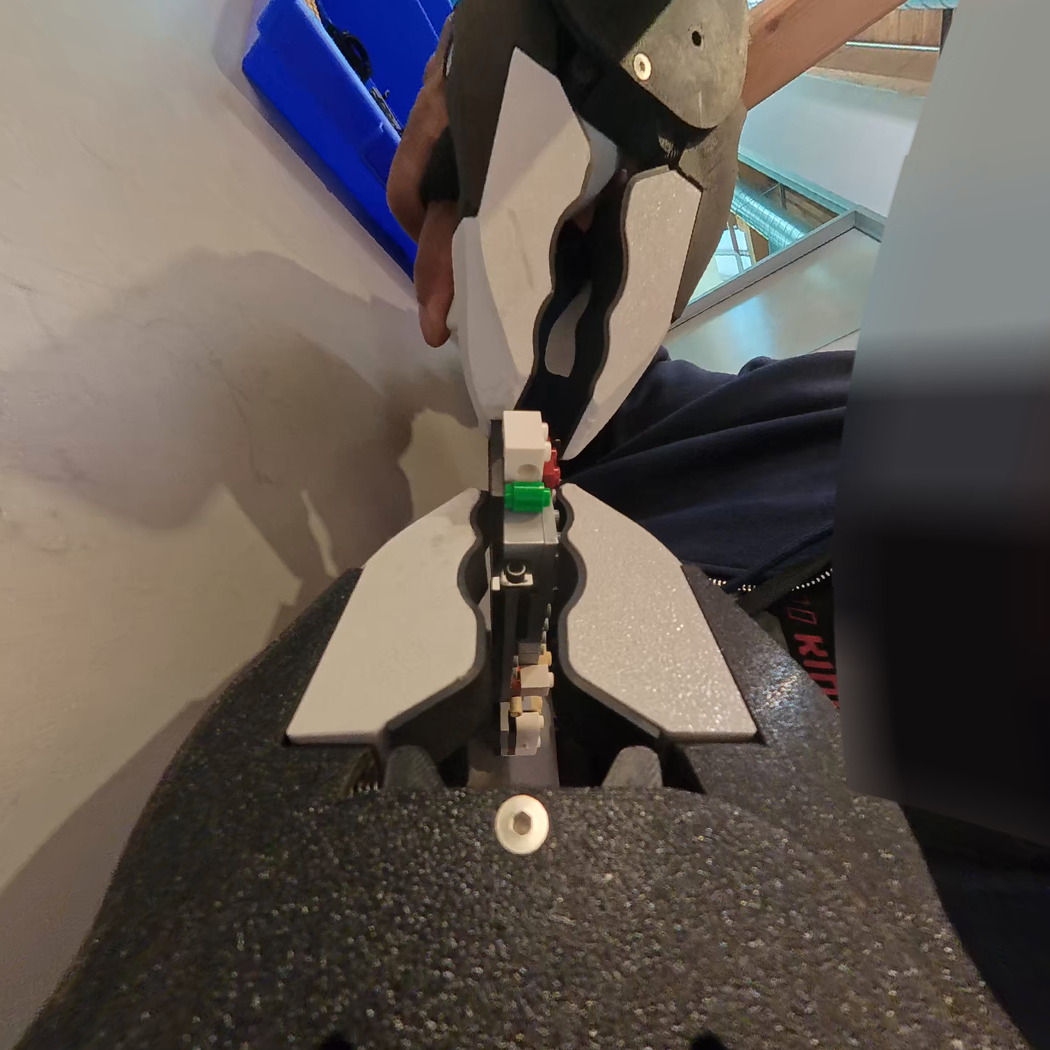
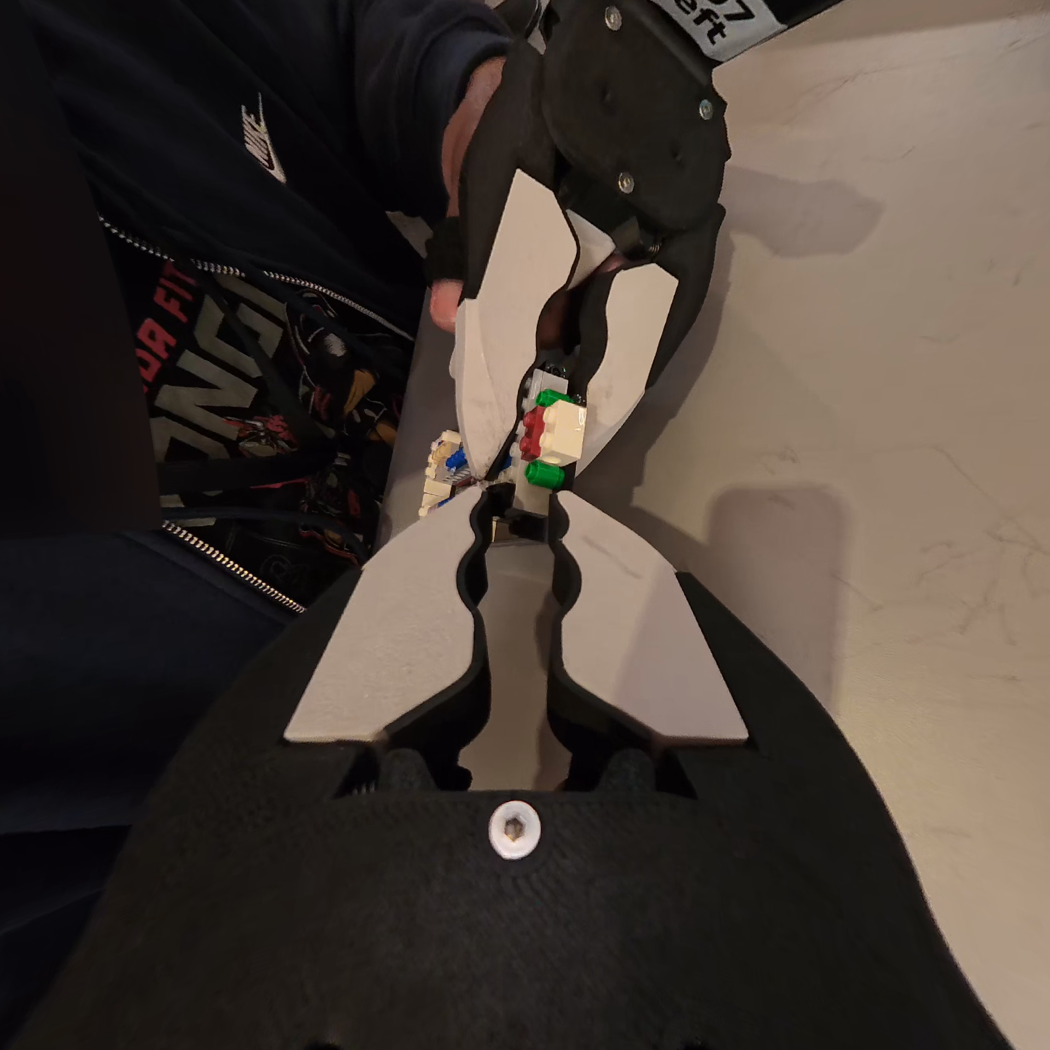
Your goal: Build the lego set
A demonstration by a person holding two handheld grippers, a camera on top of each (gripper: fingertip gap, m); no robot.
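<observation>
The left gripper (image 1: pixel 523 500) and the right gripper (image 2: pixel 520 500) meet tip to tip above the pale counter (image 2: pixel 852 398), each clamped narrowly on an end of one toy brick model (image 1: pixel 525 471). A second brick model (image 2: pixel 440 471) lies at the counter's edge, beside the person's dark jacket (image 2: pixel 170 142).

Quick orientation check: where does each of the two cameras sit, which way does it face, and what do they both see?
Left wrist view: sits on the left gripper, looks forward along its fingers at the brick assembly clamped between them; beyond, the right gripper, a hand, a dark sleeve, a blue case.
Right wrist view: sits on the right gripper, facing the opposite way over a pale table; it shows the left gripper, the person's jacket, more bricks.
Shared: the same brick assembly, held from both ends.
</observation>
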